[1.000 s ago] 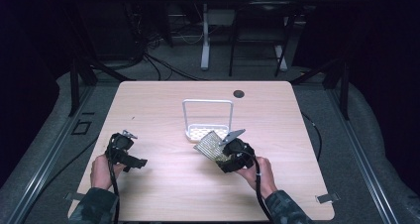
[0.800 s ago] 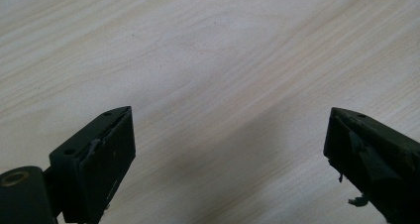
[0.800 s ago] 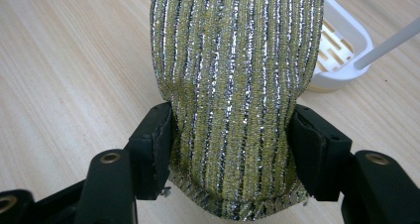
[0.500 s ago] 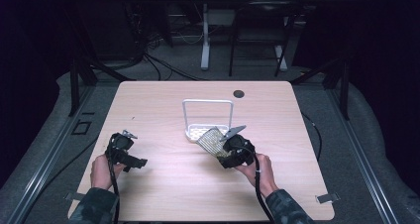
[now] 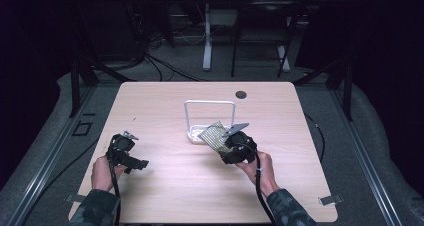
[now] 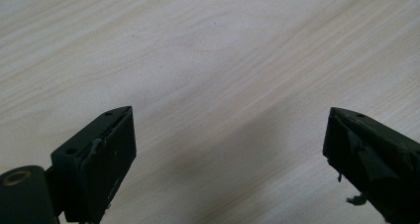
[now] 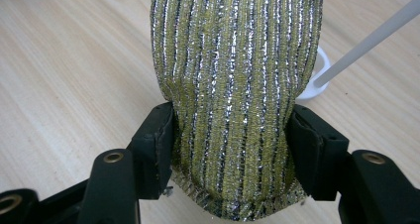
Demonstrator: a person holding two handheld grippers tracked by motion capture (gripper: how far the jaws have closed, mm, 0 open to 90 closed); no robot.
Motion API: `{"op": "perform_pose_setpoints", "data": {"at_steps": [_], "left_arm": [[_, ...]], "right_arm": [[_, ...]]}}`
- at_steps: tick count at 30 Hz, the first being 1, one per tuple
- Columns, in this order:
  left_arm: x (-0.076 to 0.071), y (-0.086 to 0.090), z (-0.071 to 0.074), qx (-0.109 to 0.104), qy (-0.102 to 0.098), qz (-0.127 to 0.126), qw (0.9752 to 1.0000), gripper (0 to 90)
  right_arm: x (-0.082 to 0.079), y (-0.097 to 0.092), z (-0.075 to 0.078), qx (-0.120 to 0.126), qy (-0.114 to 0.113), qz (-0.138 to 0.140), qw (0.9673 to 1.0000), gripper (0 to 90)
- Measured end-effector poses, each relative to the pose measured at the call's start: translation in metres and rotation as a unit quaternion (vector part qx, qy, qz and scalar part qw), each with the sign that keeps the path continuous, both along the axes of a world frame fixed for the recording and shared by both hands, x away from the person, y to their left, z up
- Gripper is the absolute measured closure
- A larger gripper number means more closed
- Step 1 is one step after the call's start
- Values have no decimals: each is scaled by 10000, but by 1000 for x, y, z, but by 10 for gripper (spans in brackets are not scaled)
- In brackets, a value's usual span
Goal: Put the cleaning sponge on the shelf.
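Since a second ago, right gripper (image 7: 230, 130) fingers close further, pinching the soft, light scouring pad (image 7: 237, 85) by its edges; left gripper (image 6: 228, 149) gapes empty.

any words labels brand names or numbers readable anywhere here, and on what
None can be read.
The gold and silver striped scrubbing pad, held in the right tool, carries stripes but no print.
The white wire rack bears no label.
The wooden table is plain; the dark round spot near its far edge shows no marking.
The left tool has bare black pads.
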State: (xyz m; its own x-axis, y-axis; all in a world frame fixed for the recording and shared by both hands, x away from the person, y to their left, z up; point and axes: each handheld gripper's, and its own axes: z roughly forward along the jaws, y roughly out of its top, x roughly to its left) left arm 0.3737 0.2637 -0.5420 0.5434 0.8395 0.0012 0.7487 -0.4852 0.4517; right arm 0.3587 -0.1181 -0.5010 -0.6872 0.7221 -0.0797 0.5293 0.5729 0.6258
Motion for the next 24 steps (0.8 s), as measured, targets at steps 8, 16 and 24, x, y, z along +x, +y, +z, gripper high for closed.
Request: {"op": "perform_pose_setpoints", "data": {"at_steps": [8, 16, 24], "left_arm": [[0, 0, 0, 2, -8, -8, 10000, 67], [0, 0, 0, 22, -20, -13, 10000, 70], [0, 1, 0, 4, -18, -5, 10000, 72]], "right_arm": [[5, 0, 2, 9, -177, -82, 9998, 402], [13, 9, 0, -24, -229, -219, 9995, 402], [20, 20, -5, -178, -258, -290, 9991, 403]]}}
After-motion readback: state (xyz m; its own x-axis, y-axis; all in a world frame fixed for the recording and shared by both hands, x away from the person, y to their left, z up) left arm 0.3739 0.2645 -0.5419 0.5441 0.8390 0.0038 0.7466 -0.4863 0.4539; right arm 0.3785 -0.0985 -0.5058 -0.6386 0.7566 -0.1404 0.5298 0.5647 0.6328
